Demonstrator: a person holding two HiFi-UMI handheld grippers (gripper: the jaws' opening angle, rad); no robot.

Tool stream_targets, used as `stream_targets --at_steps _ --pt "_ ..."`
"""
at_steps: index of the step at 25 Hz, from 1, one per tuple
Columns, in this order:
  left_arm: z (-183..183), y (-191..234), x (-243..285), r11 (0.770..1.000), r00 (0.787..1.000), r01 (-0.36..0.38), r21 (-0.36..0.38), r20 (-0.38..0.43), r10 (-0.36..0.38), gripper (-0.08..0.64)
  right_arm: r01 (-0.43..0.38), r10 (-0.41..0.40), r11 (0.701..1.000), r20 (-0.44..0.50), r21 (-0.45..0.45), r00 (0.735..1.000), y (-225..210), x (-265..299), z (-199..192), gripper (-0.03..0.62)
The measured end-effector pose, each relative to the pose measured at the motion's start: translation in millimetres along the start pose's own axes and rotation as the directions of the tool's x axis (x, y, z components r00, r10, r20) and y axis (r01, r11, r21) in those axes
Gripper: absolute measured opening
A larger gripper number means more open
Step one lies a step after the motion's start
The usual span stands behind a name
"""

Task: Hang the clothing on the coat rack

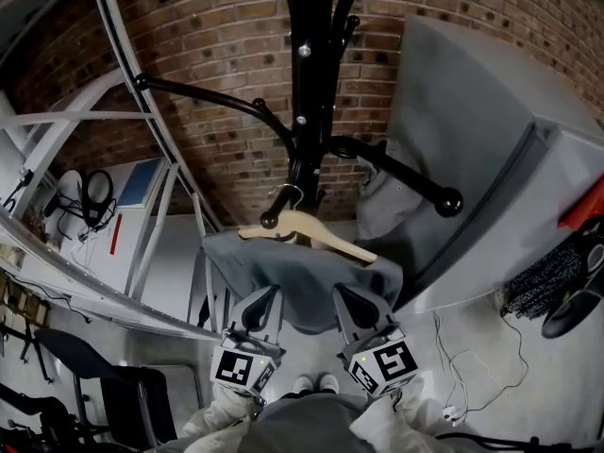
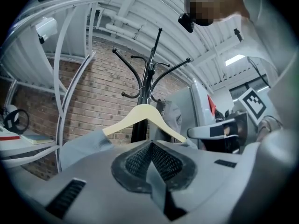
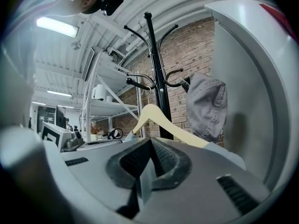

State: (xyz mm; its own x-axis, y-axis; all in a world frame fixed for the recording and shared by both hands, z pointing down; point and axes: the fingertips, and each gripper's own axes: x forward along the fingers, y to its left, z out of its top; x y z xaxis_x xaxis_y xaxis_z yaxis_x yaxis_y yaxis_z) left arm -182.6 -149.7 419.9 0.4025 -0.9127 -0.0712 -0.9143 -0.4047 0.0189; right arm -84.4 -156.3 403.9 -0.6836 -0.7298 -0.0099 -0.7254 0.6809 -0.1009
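Note:
A grey garment (image 1: 302, 276) hangs on a pale wooden hanger (image 1: 316, 234) in front of the black coat rack (image 1: 311, 74). The hanger's metal hook (image 1: 288, 194) is beside the knob of a short rack arm (image 1: 269, 221); I cannot tell whether it rests on that arm. My left gripper (image 1: 267, 302) is shut on the garment's lower left part, and my right gripper (image 1: 347, 302) on its lower right. In the left gripper view a fold of grey cloth (image 2: 155, 171) is pinched between the pads, with the hanger (image 2: 145, 115) above. The right gripper view shows cloth (image 3: 144, 178) pinched the same way.
A second grey garment (image 1: 382, 201) hangs on the rack's right arm (image 1: 415, 182). A large grey cabinet (image 1: 491, 159) stands close on the right. White metal shelving (image 1: 142, 159) fills the left, against a brick wall (image 1: 217, 55). A black chair (image 1: 104, 385) and cables (image 1: 472, 366) are on the floor.

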Motion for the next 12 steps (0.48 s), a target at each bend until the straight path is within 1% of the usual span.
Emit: stream_targets --at_steps 5,12 --pt "2.6 3.3 -0.6 1.0 1.0 0.027 -0.008 0.008 -0.027 0.009 0.013 -0.013 1.0 0.004 -0.008 1.0 3.7 3.1 2.6 0.023" --pt "1.2 8.5 -2.3 0.999 0.999 0.038 -0.017 0.001 -0.038 0.009 0.024 -0.024 1.0 0.009 -0.006 1.0 5.2 5.9 1.3 0.023"
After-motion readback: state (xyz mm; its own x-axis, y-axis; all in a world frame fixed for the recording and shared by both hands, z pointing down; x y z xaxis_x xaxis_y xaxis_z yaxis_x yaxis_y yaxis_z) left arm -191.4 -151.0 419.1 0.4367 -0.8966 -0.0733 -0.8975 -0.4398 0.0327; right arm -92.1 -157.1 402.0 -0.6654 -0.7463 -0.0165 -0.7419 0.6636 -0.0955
